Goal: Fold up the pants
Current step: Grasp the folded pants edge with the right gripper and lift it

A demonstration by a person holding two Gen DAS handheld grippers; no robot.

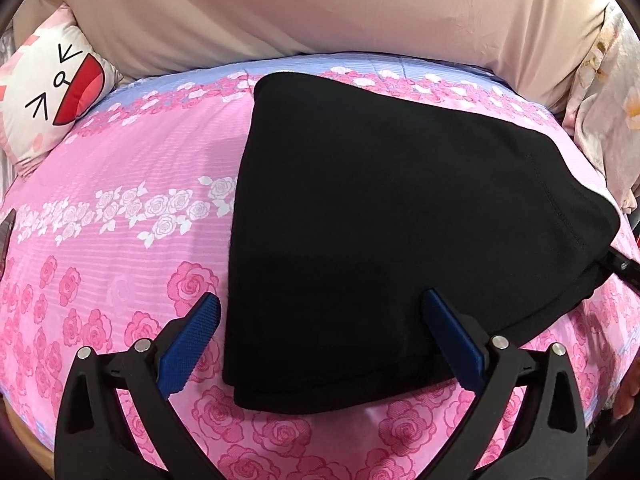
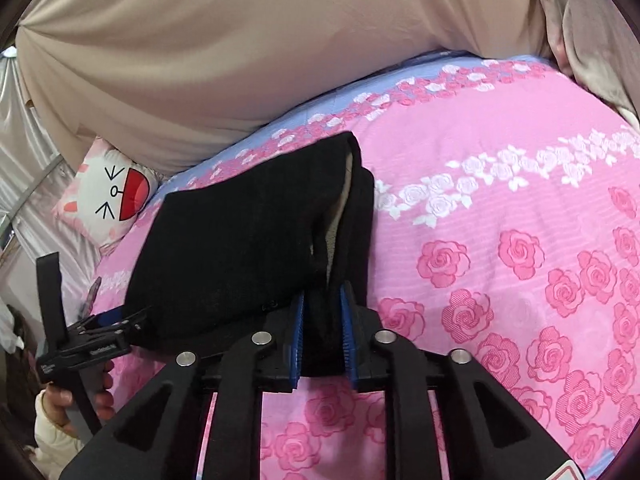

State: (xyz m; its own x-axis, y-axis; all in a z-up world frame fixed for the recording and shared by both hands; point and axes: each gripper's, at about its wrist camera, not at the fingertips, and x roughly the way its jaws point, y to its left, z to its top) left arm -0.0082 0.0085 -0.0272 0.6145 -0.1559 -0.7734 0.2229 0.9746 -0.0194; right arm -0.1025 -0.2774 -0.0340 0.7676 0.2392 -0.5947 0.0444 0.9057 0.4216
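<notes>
Black pants (image 1: 380, 200) lie folded into a thick pad on the pink rose-print bedsheet (image 1: 120, 208). My left gripper (image 1: 322, 314) is open just above their near edge. Its left finger is beside the pad's left side and its right finger is over the cloth. In the right wrist view my right gripper (image 2: 323, 332) is shut on a thick fold at the corner of the pants (image 2: 240, 240), with black cloth filling the gap between the blue pads (image 2: 298, 336). That corner is lifted a little, showing a pale lining. The right gripper's tip (image 1: 622, 266) shows at the pants' right corner.
A white cartoon-cat pillow (image 1: 52, 92) lies at the bed's far left. A big beige cover (image 1: 320, 8) bulges along the far side. Floral bedding (image 1: 600, 100) is bunched at the far right. A hand (image 2: 60, 400) holds the left gripper (image 2: 120, 320) by the bed's edge.
</notes>
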